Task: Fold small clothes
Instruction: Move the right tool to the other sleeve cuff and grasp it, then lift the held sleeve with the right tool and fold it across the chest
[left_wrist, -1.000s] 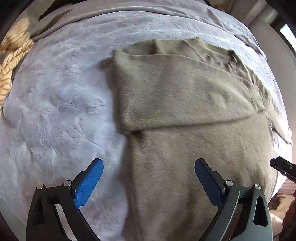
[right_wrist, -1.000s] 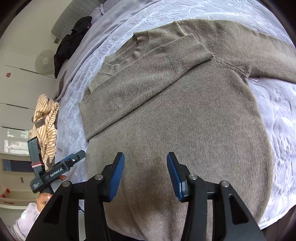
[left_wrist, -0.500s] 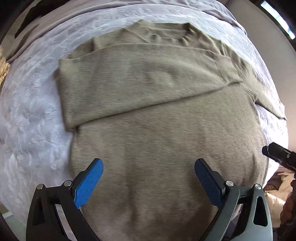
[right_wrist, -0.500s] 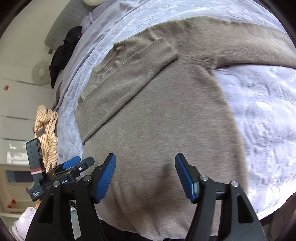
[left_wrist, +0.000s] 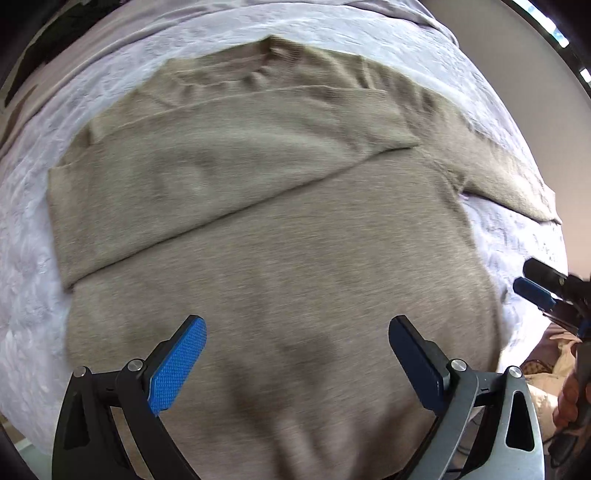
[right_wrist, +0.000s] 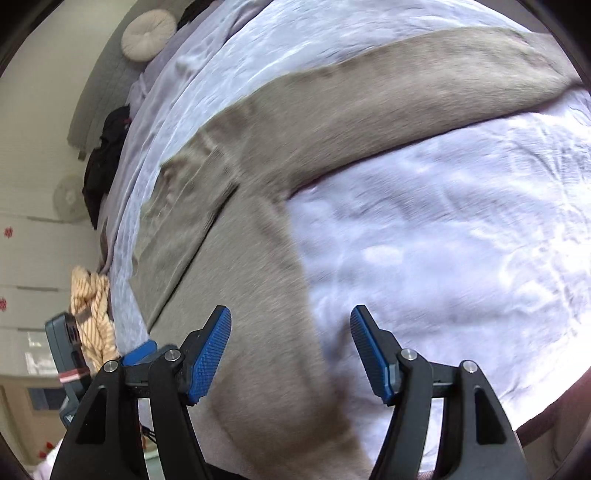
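Note:
An olive-brown knit sweater (left_wrist: 280, 236) lies flat on a white bedspread (left_wrist: 26, 258). Its left sleeve is folded across the chest; its right sleeve (right_wrist: 388, 96) stretches straight out over the bed. My left gripper (left_wrist: 297, 332) is open and empty, hovering above the sweater's lower body. My right gripper (right_wrist: 291, 321) is open and empty above the sweater's right side edge (right_wrist: 295, 295), where knit meets bedspread. The right gripper's tips also show at the left wrist view's right edge (left_wrist: 535, 288).
A striped yellow garment (right_wrist: 92, 310) lies at the bed's left edge. Dark clothes (right_wrist: 107, 158) and a round cushion (right_wrist: 147, 35) sit near the headboard. The bed's near edge runs just below both grippers. A grey sheet (left_wrist: 221, 22) lies beyond the sweater.
Both grippers have swung to the right over the sweater. The right gripper has opened wider and now looks at the outstretched right sleeve.

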